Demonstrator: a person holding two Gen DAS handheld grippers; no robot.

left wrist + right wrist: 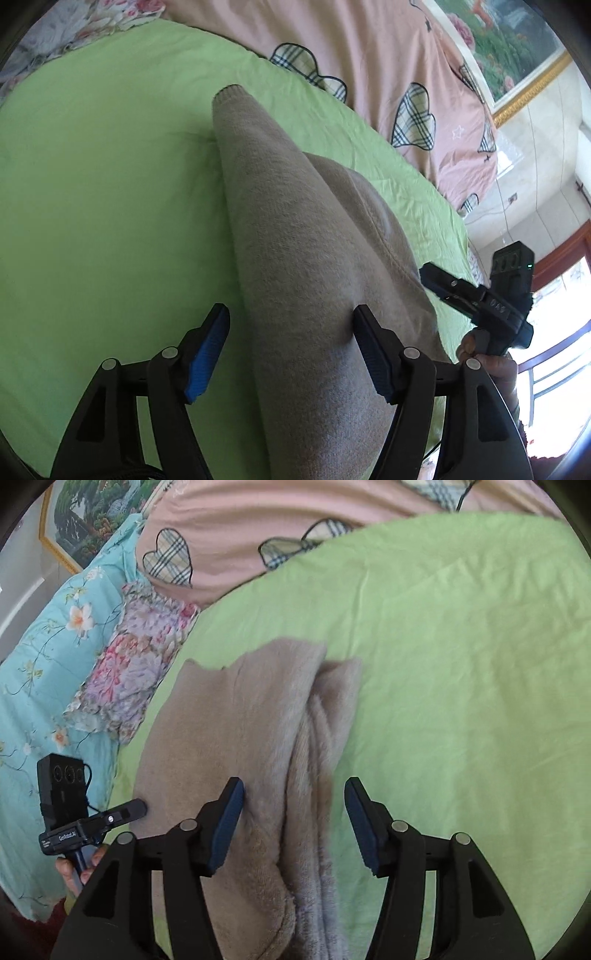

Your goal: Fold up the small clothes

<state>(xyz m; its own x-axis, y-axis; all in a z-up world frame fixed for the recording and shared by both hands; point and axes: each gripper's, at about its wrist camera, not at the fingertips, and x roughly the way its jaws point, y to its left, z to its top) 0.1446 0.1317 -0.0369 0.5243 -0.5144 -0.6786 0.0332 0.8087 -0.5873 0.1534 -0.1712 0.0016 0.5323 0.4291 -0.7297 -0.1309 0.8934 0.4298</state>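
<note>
1. The green sheet (461, 664) carries the beige garment (236, 738), stretched lengthwise straight ahead of both tools.
2. The right gripper (293, 825) straddles its near end, jaws apart, gripping nothing.
3. The left gripper (291, 354) does likewise, spread wide; I judge neither nearer.

A green sheet (110, 221) covers the bed. Along its far edge lies a pink quilt (388, 55) with plaid hearts. A teal floral quilt (44, 672) and a flowered pillow (129, 672) sit beside its edge, below a gold-framed picture (85, 520).
</note>
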